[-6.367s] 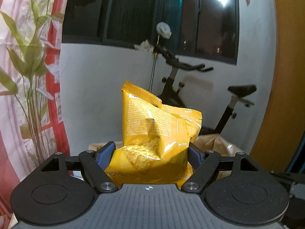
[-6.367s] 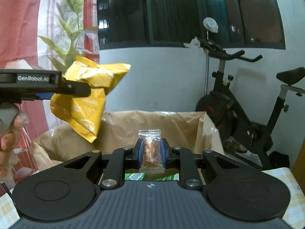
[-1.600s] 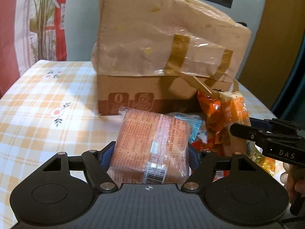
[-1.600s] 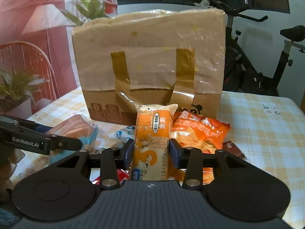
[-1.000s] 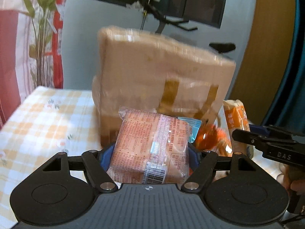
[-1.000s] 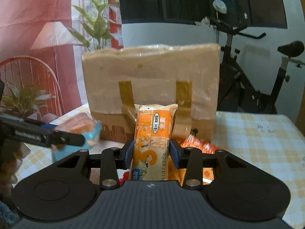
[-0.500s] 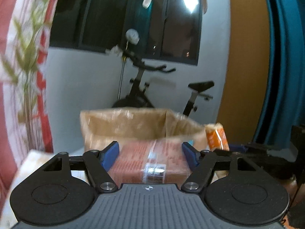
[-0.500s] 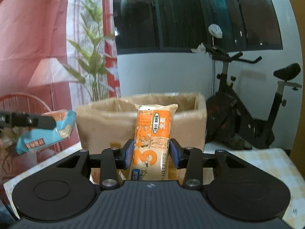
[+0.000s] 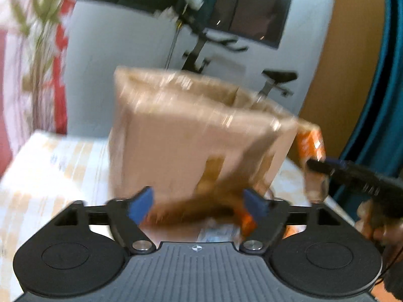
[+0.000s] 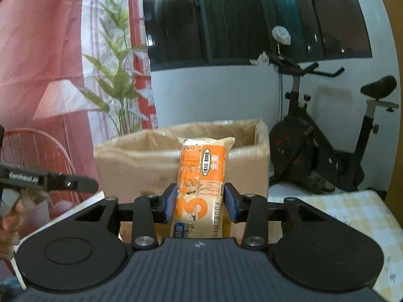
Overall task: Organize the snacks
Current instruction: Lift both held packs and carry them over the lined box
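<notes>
A tall brown cardboard box (image 10: 176, 166) with an open top stands on the checked table; it also shows, blurred, in the left wrist view (image 9: 196, 136). My right gripper (image 10: 200, 201) is shut on an orange biscuit pack (image 10: 201, 183) and holds it upright in front of the box. The pack shows at the right in the left wrist view (image 9: 309, 143). My left gripper (image 9: 199, 201) points down at the box front with its jaws wide apart. A pink-brown wrapped snack (image 9: 201, 229) lies low between its fingers, heavily blurred. Whether the pads touch it is unclear.
An exercise bike (image 10: 327, 138) stands behind the table at the right. A plant (image 10: 118, 93) and a red curtain are behind the box at the left. The table's checked cloth (image 10: 352, 214) extends to the right of the box.
My left gripper has tilted down toward the box front, and the pink snack sits lower in its jaws, blurred. The right gripper has stayed shut on the orange pack, roughly in place.
</notes>
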Available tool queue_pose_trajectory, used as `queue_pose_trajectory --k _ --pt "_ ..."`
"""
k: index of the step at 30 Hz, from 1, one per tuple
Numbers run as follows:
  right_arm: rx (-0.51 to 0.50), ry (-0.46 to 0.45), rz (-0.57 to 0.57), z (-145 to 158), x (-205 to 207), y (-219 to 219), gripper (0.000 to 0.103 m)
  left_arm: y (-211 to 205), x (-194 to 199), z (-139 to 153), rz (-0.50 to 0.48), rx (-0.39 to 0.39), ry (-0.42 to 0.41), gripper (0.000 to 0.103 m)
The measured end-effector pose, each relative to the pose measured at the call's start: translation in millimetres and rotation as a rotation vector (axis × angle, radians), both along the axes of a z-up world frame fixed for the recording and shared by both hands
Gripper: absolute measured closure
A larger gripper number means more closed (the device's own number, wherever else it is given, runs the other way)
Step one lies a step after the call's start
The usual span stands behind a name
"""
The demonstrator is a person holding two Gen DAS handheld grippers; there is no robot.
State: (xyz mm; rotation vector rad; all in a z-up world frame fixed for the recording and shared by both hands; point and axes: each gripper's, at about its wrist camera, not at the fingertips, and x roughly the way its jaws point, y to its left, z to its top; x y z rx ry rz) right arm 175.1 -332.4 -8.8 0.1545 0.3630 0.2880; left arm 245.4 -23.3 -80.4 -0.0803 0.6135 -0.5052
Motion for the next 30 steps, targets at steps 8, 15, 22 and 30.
queue_pose_trajectory --k 8,15,22,30 --pt "0.039 0.012 0.009 -4.7 -3.5 3.9 0.061 -26.3 -2.6 -76.7 0.014 0.221 0.201 0.010" --pt "0.027 0.012 0.025 -5.8 -8.8 8.7 0.061 -38.7 15.7 -108.4 0.047 0.275 0.254 0.029" --pt "0.039 0.021 0.008 -6.6 -11.7 2.9 0.061 -16.8 -7.5 -69.2 0.041 0.161 0.157 0.031" --pt "0.022 -0.054 0.010 16.7 -2.4 -1.6 0.061 -14.5 -21.1 46.4 -0.062 0.028 -0.138 0.030"
